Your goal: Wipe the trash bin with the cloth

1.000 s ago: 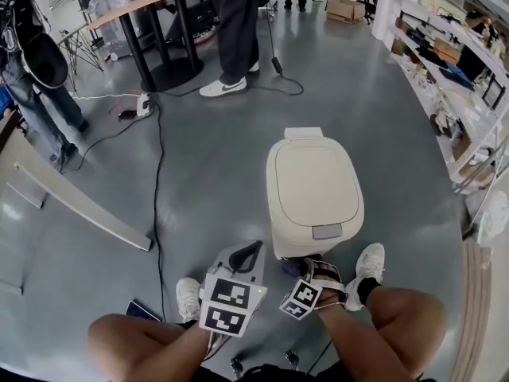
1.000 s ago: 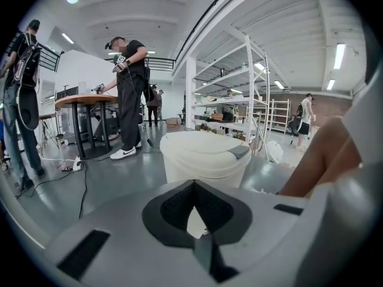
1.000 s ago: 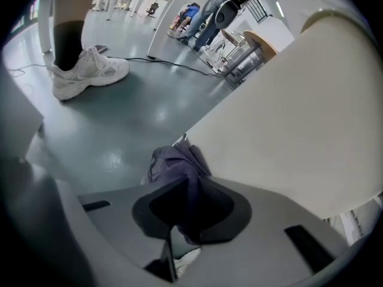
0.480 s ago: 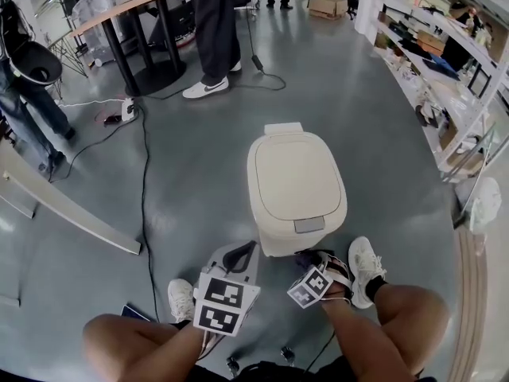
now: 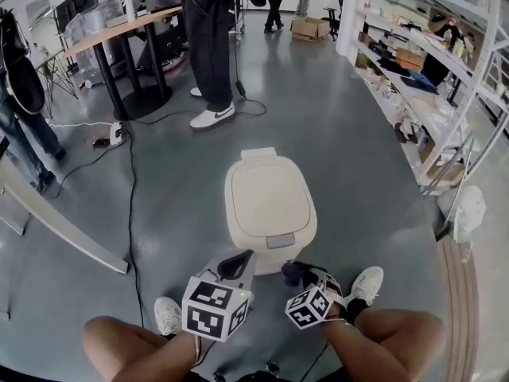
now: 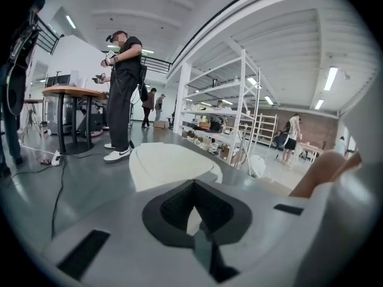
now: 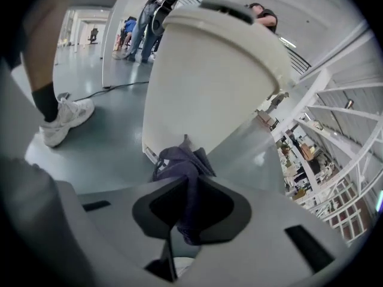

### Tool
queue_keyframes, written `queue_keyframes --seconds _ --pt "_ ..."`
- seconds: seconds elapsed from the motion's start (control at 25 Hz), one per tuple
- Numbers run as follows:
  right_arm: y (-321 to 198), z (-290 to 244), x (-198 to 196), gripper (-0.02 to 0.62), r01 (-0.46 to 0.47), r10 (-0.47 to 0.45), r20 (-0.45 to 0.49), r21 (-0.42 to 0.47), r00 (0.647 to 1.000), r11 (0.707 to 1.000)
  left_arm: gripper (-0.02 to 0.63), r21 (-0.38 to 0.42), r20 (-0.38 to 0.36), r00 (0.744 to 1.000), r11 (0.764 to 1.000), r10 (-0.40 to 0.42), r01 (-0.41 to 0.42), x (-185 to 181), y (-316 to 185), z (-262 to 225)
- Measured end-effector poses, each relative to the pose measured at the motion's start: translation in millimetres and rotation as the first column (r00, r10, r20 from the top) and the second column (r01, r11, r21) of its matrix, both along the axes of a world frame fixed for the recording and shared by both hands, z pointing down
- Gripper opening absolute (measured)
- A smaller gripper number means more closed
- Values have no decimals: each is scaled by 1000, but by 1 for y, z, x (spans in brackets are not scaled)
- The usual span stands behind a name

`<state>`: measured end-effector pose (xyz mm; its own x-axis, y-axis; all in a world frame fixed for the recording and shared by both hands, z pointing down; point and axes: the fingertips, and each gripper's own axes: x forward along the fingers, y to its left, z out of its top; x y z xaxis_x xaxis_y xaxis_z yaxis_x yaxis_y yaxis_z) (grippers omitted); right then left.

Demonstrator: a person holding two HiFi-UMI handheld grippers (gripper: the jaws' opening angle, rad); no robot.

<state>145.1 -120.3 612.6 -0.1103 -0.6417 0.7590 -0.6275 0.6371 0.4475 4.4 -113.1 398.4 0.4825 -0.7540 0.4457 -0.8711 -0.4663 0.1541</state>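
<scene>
Cream bin (image 5: 269, 213), lid down; dark cloth (image 7: 179, 160) at its lower front, pinched between the right gripper (image 7: 190, 183) jaws. Left gripper (image 6: 192, 184) closed on nothing, near the bin.

The left gripper (image 5: 235, 263) and right gripper (image 5: 298, 275) are pale grey moulded shells with dark-lined jaws and narrow black slots (image 6: 84, 253). The left carries a big cube (image 5: 213, 309) of black-and-white square markers, the right a smaller cube (image 5: 308, 306). The person wears white sneakers (image 5: 367, 283) with dark socks (image 7: 45, 100).
</scene>
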Motion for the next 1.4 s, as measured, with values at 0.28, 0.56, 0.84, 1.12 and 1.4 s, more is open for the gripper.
queue_keyframes --seconds 0.28,0.56,0.84,1.12,1.4 --pt "-15 -41 47 52 -252 260 332 -66 907 965 0 109 50 998 993 30 -35 37 -16 -40" --pt "-63 -108 61 52 -383 369 671 -136 643 914 0 105 -16 1000 994 15 -13 47 -34 -51" --pt "-99 -145 72 52 -318 353 800 -215 485 923 0 127 -37 999 991 -28 32 66 -57 -63" --pt "-129 -154 82 52 -213 364 861 -305 355 928 0 145 -5 998 988 -62 62 84 -73 -58" --pt "-155 -143 86 52 -130 356 886 -332 298 934 0 151 0 994 983 -110 109 106 -91 -56"
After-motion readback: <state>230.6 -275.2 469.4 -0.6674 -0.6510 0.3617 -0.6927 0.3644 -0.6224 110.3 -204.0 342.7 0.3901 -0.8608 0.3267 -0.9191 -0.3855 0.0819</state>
